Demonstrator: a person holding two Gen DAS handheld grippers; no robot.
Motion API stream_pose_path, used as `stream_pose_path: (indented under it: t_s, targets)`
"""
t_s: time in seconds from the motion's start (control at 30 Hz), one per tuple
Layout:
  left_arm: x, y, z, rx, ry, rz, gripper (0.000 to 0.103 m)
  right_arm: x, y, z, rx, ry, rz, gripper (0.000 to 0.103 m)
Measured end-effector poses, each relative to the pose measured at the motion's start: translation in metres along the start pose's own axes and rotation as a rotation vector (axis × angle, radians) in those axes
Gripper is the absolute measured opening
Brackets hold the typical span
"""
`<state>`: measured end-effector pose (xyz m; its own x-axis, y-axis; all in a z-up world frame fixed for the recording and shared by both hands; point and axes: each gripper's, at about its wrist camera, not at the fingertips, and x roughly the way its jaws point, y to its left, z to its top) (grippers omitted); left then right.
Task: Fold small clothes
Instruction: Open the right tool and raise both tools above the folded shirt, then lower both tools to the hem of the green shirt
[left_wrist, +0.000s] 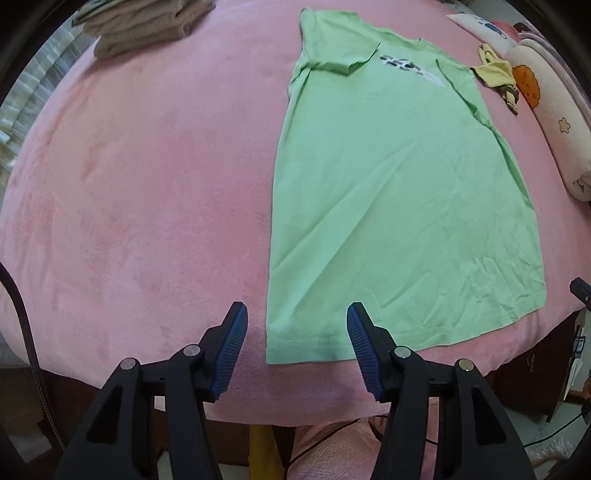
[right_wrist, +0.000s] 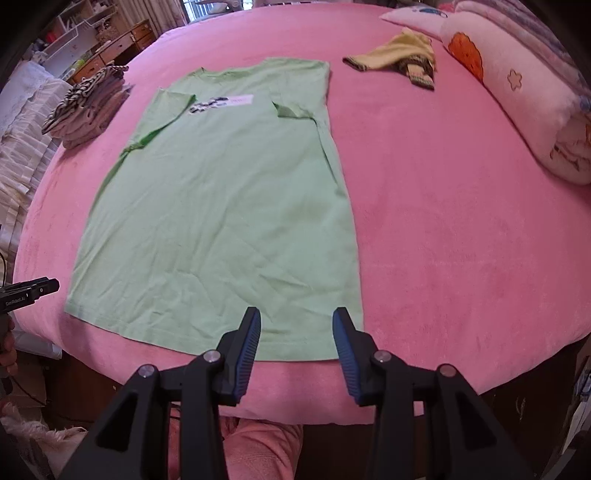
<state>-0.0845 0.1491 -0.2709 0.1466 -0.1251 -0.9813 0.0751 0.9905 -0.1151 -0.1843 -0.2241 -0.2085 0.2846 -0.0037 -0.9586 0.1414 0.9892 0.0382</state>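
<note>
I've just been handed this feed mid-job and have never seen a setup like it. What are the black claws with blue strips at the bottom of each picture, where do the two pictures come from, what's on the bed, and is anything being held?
Each claw is a hand-held two-finger gripper, and a person carries one in each hand. A wide-angle camera on each looks forward along its fingers, so the two pictures show the same bed from the two hands. The left gripper hangs over the shirt's near left corner; the right gripper over the hem near its right corner. Both stand open and hold nothing.

On the pink blanket lies a green T-shirt, spread flat with its sleeves folded inward. Beyond it to the left sits a stack of folded clothes; to the right lie a small yellow garment and a pink patterned pillow.
</note>
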Motion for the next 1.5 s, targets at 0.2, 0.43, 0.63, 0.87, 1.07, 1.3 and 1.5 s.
stream_pose_path:
  t_s: [0.2, 0.43, 0.63, 0.87, 1.07, 1.3, 1.5]
  targets:
    - [0.018, 0.006, -0.004, -0.038, 0.008, -0.006, 0.055, 0.018, -0.027, -0.011, 0.044, 0.030, 0.007, 0.041]
    - [0.026, 0.005, -0.002, -0.043, 0.013, -0.031, 0.055, 0.033, -0.047, -0.016, 0.088, 0.058, 0.038, 0.041]
    - [0.032, 0.010, 0.002, -0.069, 0.024, -0.038, 0.055, 0.043, -0.053, -0.012, 0.086, 0.061, 0.051, 0.041]
    - [0.044, 0.017, 0.005, -0.100, 0.046, -0.043, 0.055, 0.050, -0.054, -0.008, 0.076, 0.066, 0.067, 0.041]
    - [0.056, 0.022, 0.003, -0.105, 0.069, -0.056, 0.055, 0.058, -0.055, -0.010, 0.073, 0.078, 0.080, 0.041]
    - [0.061, 0.036, -0.003, -0.096, 0.080, -0.091, 0.055, 0.069, -0.055, -0.011, 0.069, 0.099, 0.108, 0.041]
    - [0.061, 0.041, -0.014, -0.092, 0.103, -0.160, 0.055, 0.074, -0.057, -0.016, 0.074, 0.112, 0.129, 0.041]
